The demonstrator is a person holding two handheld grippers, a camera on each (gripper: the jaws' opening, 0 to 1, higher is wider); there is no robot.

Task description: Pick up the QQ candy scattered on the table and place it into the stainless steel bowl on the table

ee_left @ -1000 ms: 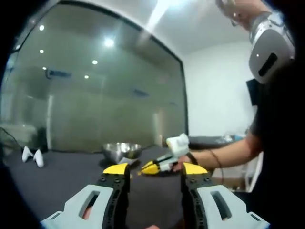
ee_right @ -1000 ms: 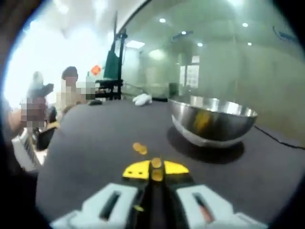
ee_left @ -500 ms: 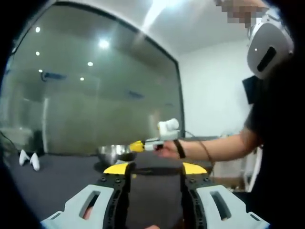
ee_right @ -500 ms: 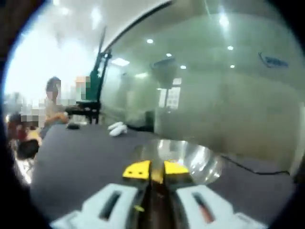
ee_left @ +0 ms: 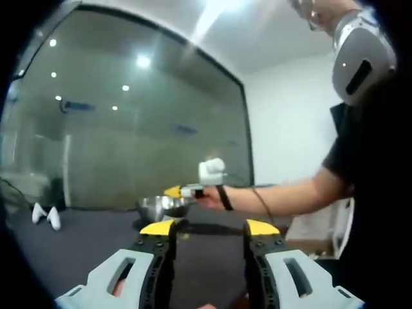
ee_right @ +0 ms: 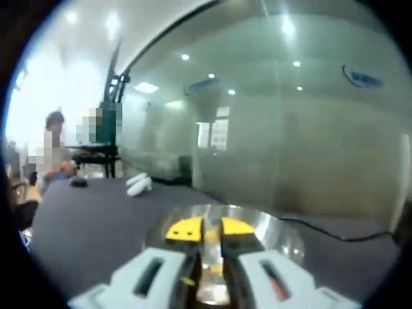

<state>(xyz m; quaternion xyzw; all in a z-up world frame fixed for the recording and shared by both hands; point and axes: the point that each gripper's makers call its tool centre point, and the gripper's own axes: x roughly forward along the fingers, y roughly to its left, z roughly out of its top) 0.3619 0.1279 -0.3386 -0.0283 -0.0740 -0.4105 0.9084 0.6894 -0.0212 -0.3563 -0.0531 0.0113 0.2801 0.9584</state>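
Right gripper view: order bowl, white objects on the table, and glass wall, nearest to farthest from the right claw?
1. Stainless steel bowl, directly under the right claw.
2. White objects, farther back on the table, left.
3. Glass wall, behind the table.

My left gripper view looks low across the dark surface point(ee_left: 77, 238) toward the round stainless steel bowl point(ee_left: 164, 206); my right gripper view hangs close above that bowl point(ee_right: 270, 228).

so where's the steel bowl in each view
Left gripper view: the bowl sits left of centre on the dark table, under the right gripper.
Right gripper view: the bowl lies low at centre, behind the gripper's tips.
Shared landmark: the white things on the table.
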